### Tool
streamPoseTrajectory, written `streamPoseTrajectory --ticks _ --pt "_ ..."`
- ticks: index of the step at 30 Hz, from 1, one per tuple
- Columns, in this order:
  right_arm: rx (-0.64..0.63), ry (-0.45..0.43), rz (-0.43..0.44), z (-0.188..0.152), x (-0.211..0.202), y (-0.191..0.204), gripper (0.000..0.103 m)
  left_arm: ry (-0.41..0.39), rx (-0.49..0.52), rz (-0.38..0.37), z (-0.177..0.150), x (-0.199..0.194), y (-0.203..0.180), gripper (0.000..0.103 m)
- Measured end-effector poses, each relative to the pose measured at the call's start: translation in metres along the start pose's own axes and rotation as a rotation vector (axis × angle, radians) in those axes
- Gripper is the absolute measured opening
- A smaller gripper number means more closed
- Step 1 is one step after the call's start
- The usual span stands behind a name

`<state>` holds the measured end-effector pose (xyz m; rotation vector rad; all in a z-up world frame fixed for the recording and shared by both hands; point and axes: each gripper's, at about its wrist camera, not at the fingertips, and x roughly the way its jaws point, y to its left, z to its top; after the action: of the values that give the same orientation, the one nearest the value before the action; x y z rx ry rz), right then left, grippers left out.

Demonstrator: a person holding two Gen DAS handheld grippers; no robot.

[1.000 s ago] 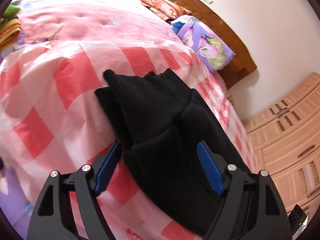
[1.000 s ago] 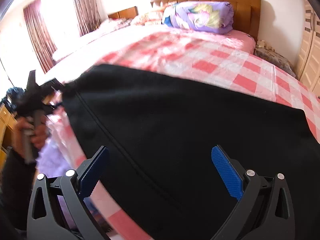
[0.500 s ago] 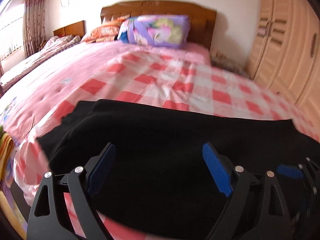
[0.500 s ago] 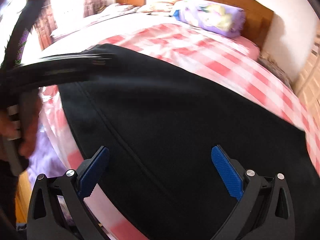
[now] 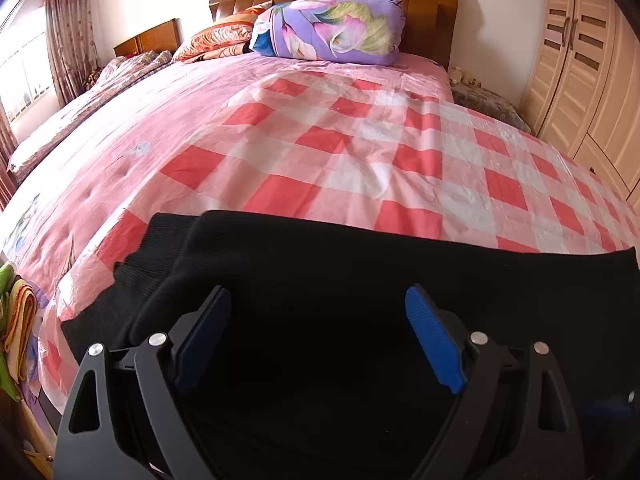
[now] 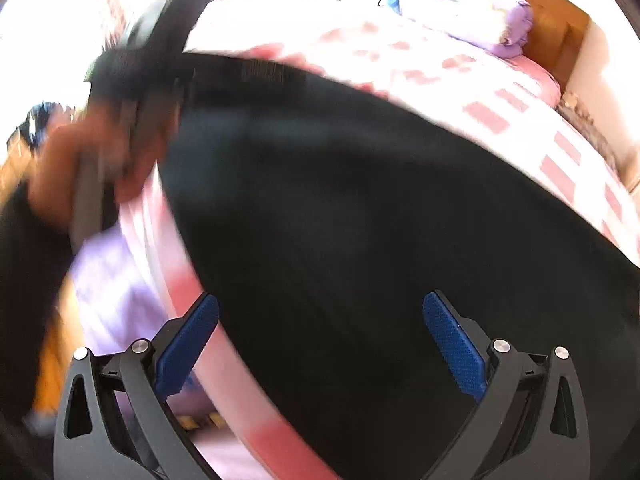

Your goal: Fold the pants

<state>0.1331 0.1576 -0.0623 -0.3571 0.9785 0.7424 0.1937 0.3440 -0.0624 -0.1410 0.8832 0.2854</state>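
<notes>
The black pants (image 5: pixel 328 280) lie folded across the near edge of the bed on a red and white checked sheet (image 5: pixel 360 152). My left gripper (image 5: pixel 318 316) is open, its blue pads spread wide just over the pants, holding nothing. In the right wrist view the pants (image 6: pixel 360 220) fill the middle, blurred. My right gripper (image 6: pixel 320 328) is open over the pants' near left edge, empty. The hand holding the left gripper (image 6: pixel 120 120) shows blurred at the upper left of that view.
A purple floral pillow (image 5: pixel 332 32) and an orange pillow (image 5: pixel 216 36) lie by the wooden headboard (image 5: pixel 432 4). A wardrobe (image 5: pixel 580 72) stands at the right. Folded coloured cloths (image 5: pixel 16 320) sit at the bed's left edge. A second bed (image 5: pixel 80 100) stands at the far left.
My left gripper has swung from the side of the pants to face the headboard over them. The right wrist view has turned left and blurred. Both grippers stayed open.
</notes>
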Motion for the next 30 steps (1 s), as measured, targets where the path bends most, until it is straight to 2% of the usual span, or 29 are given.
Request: streamPoseTrajectory --ticks 2,4,7,10,17,23,26,28,29,30 --pt "0.031 -0.014 -0.010 0.026 0.013 0.001 0.099 0.013 0.006 0.018 -0.002 0.004 -0.004 0.090" --pt "0.044 -0.013 -0.106 0.045 0.028 0.001 0.099 0.012 0.023 0.038 -0.003 0.006 -0.006 0.090" --pt "0.084 0.019 -0.138 0.052 0.046 -0.005 0.099 0.008 0.048 0.085 -0.004 0.011 -0.004 0.091" --pt "0.039 0.003 -0.157 0.041 0.048 0.001 0.099 0.013 0.055 0.083 -0.006 0.019 -0.001 0.094" --pt "0.057 0.048 -0.098 0.017 0.025 -0.007 0.099 0.000 0.042 0.068 -0.012 0.026 0.003 0.099" --pt "0.023 0.084 -0.086 -0.004 0.012 0.002 0.099 -0.001 0.039 0.055 -0.014 0.031 0.004 0.101" --pt "0.054 0.034 -0.110 -0.019 -0.005 -0.002 0.099 -0.001 0.040 0.058 -0.014 0.030 0.004 0.101" --pt "0.057 0.055 -0.118 -0.036 -0.004 -0.005 0.099 0.000 0.040 0.060 -0.014 0.032 0.005 0.101" --pt "0.036 0.019 -0.103 -0.049 -0.010 -0.006 0.099 -0.002 0.042 0.063 -0.015 0.032 0.005 0.101" --pt "0.020 0.020 -0.103 -0.056 -0.014 -0.005 0.099 -0.006 0.043 0.077 -0.015 0.030 0.004 0.101"
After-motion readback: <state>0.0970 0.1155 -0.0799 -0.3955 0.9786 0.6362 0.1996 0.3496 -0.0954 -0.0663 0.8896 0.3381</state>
